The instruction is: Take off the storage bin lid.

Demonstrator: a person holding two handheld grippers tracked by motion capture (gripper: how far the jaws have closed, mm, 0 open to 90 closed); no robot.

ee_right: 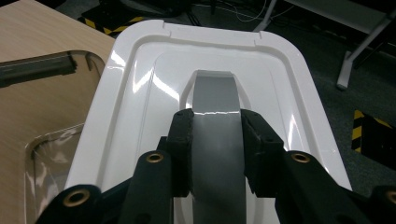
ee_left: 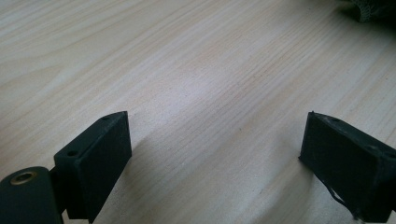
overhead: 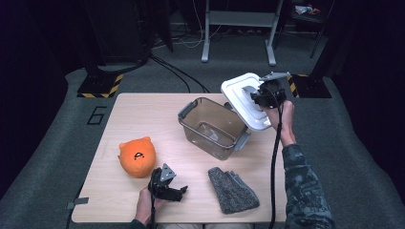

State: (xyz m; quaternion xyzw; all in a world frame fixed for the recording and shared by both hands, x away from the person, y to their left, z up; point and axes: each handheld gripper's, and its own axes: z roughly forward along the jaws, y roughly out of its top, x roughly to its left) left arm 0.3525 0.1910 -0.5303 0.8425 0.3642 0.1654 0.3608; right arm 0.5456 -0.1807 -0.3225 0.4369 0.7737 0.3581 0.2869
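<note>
A clear plastic box (overhead: 212,126) with grey side latches stands open near the table's middle. My right gripper (overhead: 261,97) holds its white lid (overhead: 239,98) in the air over the box's far right corner, tilted. In the right gripper view the right gripper (ee_right: 215,140) is shut on the lid's grey handle (ee_right: 215,100), a pad on each side, and the white lid (ee_right: 135,112) spreads around it, with the clear box (ee_right: 51,116) below at the left. My left gripper (overhead: 177,192) rests low near the table's front edge; the left gripper (ee_left: 215,154) is open over bare wood.
An orange plush toy (overhead: 137,156) lies at the front left of the wooden table (overhead: 143,109). A grey knitted cloth (overhead: 232,191) lies at the front right, its edge showing as grey cloth (ee_left: 371,10) in the left gripper view. Beyond the table are cables and a metal stand (overhead: 239,26).
</note>
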